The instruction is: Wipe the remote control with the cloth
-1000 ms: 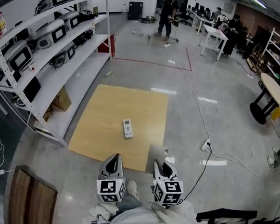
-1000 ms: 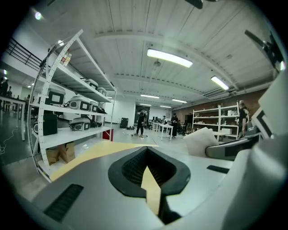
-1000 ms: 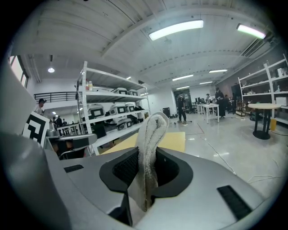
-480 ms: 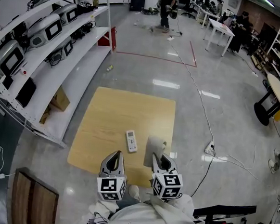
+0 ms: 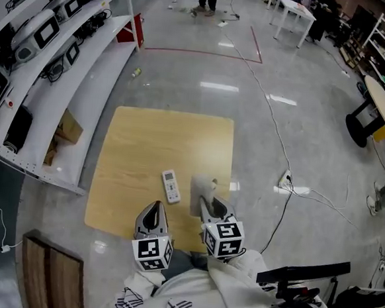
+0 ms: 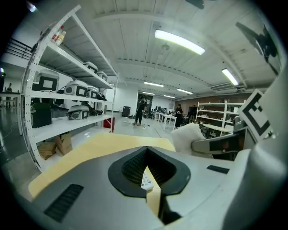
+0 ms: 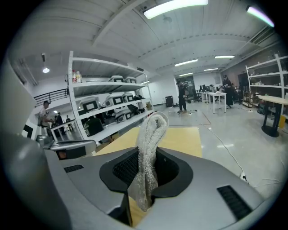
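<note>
A white remote control (image 5: pixel 171 186) lies on the low wooden board (image 5: pixel 146 146), near its front edge; a sliver of the remote (image 6: pixel 146 180) shows past the left jaws. My left gripper (image 5: pixel 150 214) hovers just short of the remote, shut and empty. My right gripper (image 5: pixel 204 203) is to the right of the remote, shut on a pale grey cloth (image 5: pixel 202 192). The cloth (image 7: pixel 147 152) stands up between the right jaws and folds over at its top.
White shelving (image 5: pixel 46 72) with monitors and a cardboard box (image 5: pixel 65 130) runs along the board's left side. A cable with a power strip (image 5: pixel 284 182) lies on the glossy floor to the right. A round table (image 5: pixel 382 108) stands far right, a person far back.
Both grippers have moved forward over the board's front edge, closer to the remote. The view has tilted further down. The cloth stays held in the right gripper.
</note>
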Action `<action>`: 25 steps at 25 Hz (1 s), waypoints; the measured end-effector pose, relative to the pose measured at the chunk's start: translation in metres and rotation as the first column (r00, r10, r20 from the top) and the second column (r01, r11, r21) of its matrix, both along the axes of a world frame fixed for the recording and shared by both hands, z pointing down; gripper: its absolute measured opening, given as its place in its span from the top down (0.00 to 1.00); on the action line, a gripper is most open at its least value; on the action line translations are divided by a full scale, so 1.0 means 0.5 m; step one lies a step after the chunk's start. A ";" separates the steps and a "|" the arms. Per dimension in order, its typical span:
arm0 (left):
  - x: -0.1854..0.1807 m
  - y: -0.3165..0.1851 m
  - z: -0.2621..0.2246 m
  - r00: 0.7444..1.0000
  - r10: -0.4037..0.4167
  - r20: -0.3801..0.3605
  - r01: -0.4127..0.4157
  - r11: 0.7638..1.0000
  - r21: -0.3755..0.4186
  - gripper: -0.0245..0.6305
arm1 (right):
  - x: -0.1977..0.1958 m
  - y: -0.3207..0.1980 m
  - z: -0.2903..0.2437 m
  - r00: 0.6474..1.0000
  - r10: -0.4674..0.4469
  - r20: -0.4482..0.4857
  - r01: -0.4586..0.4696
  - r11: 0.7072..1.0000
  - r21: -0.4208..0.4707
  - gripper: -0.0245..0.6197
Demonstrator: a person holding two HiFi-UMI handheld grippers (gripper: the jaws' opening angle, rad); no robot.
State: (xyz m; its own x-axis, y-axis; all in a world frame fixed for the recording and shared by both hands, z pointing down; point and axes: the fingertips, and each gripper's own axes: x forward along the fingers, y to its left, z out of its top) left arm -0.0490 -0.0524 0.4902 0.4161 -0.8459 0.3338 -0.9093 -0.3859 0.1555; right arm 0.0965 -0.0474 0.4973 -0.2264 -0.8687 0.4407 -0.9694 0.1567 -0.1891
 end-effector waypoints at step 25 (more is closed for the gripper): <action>0.057 -0.030 0.258 0.990 -0.092 0.103 0.124 0.918 -0.376 0.62 | -0.012 -0.114 0.151 0.983 -0.182 -0.004 0.178 0.969 -0.172 0.82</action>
